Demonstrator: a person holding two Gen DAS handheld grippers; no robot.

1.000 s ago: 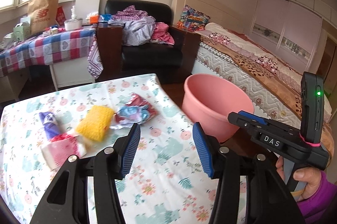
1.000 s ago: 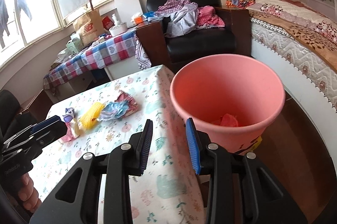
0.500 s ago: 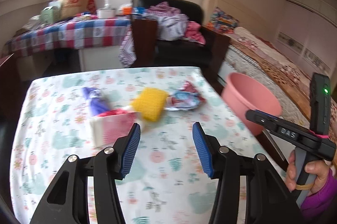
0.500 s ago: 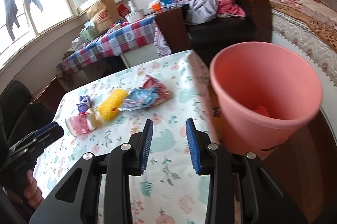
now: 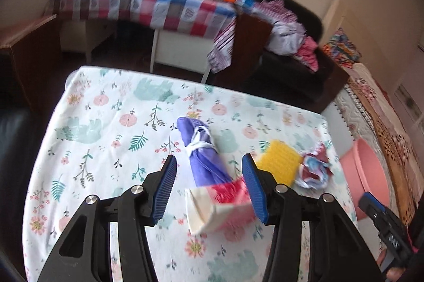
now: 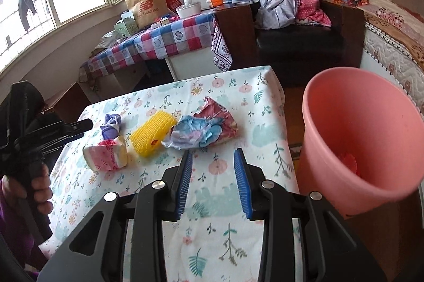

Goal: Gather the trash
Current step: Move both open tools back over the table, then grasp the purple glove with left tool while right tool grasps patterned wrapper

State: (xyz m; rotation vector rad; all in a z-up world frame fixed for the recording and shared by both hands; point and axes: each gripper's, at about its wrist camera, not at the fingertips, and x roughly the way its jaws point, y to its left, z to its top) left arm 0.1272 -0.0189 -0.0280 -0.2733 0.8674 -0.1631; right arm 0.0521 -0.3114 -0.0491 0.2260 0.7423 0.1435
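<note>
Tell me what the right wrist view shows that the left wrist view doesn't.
Only the right wrist view: inside the pink bucket, with a red scrap at the bottom, and the open, empty right gripper. Only the left wrist view: the open left gripper straddling the pink-and-white pack. Both show the purple bundle, yellow sponge and crumpled wrapper on the table.

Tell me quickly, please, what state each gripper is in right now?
Left gripper: open, holding nothing, above the pink-and-white packet.
Right gripper: open, holding nothing, over the tablecloth.
</note>
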